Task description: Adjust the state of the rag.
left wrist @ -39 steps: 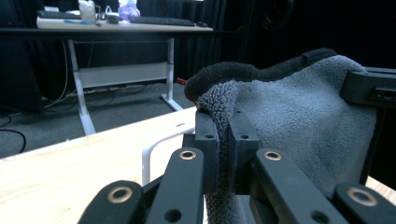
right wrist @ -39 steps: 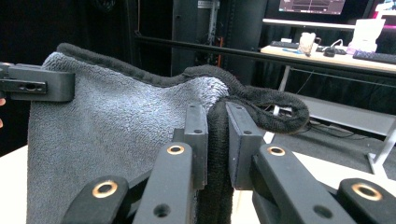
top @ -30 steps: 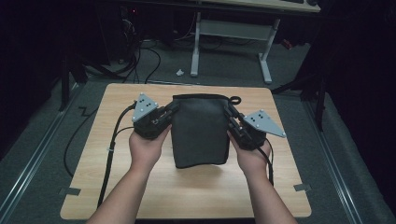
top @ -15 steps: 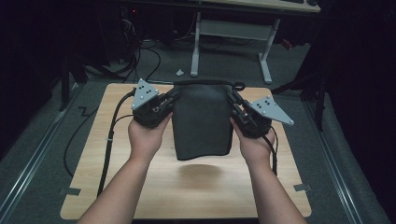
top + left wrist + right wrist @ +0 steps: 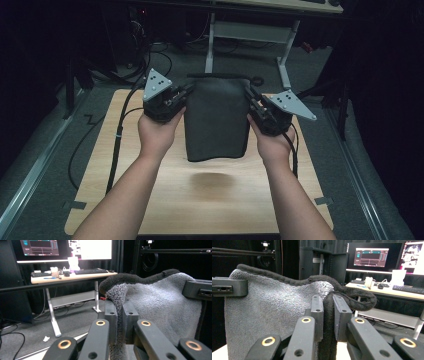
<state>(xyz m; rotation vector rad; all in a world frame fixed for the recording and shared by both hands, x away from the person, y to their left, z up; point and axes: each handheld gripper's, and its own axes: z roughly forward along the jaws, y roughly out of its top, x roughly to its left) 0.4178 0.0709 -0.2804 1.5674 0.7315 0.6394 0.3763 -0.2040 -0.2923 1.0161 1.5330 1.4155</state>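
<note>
Both tools are clamped on the top corners of the grey towel (image 5: 216,120), left tool (image 5: 186,91) and right tool (image 5: 250,97) level, so it hangs long axis straight down, clear above the table (image 5: 150,210)

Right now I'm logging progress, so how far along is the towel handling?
Done: both top corners of the grey towel are clamped, one in the left tongs, one in the right tongs. In hand: it hangs spread between them, its bottom edge clear of the wooden table. Left: wherever it goes next; no fold shows yet.
</note>
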